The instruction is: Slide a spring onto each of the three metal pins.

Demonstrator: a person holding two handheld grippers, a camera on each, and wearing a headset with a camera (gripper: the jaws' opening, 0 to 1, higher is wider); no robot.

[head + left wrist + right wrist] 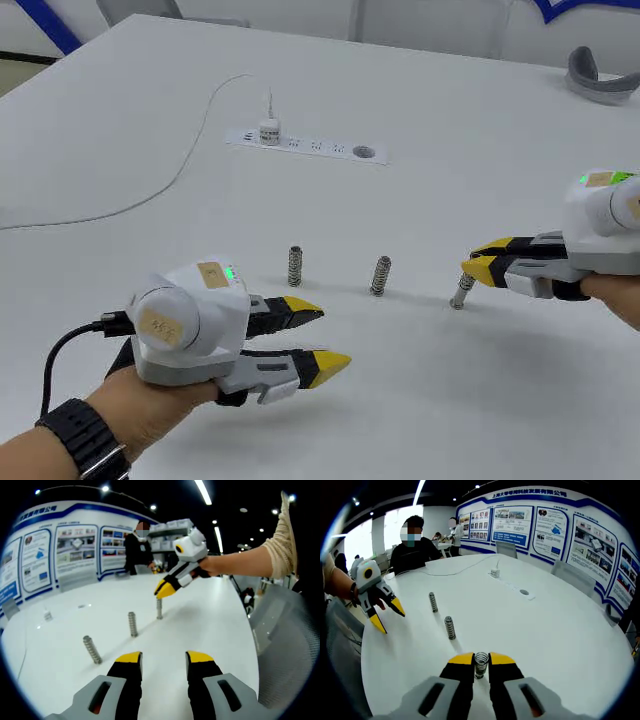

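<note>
We work on a white table [450, 150]. The left tool [334, 337] hovers near us, jaws wide apart, gripping nothing. The right tool [481, 658] has its jaws closed against the third spring [480, 664], seated on the right-hand pin [459, 298]. The left spring [295, 265] and the middle spring [381, 275] stand upright on their pins alongside, apart from both tools.

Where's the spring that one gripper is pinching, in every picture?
Head view: the pinched spring is right of centre, at the right gripper.
Left gripper view: pinched spring, upper middle, farthest in the row.
Right gripper view: pinched spring, bottom centre, between that view's jaws.
Shared landmark: the middle spring next to it.
</note>
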